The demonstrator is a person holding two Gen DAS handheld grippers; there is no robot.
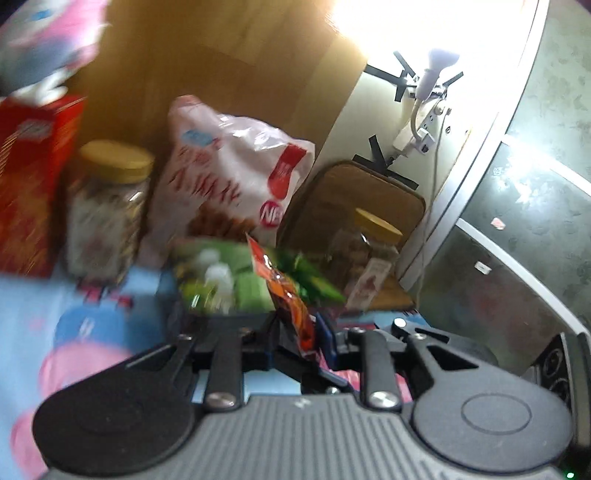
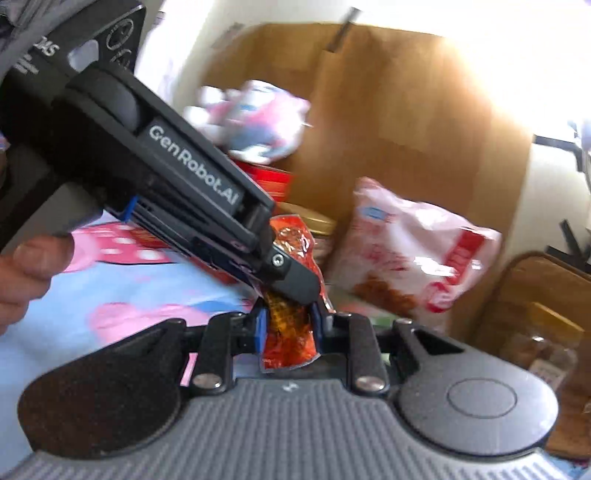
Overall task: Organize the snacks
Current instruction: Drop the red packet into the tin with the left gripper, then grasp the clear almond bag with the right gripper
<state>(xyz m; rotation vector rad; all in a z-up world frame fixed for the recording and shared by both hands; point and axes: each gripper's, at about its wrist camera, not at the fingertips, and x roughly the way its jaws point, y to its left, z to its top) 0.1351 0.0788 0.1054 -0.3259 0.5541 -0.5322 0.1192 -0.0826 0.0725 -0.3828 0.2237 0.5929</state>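
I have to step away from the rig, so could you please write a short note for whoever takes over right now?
Left gripper: shut on the orange snack packet.
Right gripper: shut on the same packet's other end.
Packet is held in the air over the blue cartoon cloth.
At the back: red box, gold-lidded jar, white snack bag, green packets.
Done: packet picked up.
Left: place it with the others.

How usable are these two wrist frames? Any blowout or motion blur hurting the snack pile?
Left wrist: window glare blows out the top right; red box and jar are smeared by motion blur, while the orange packet in the left gripper reads fine. Right wrist: upper right corner washed out; pink bag blurred; right gripper sharp.
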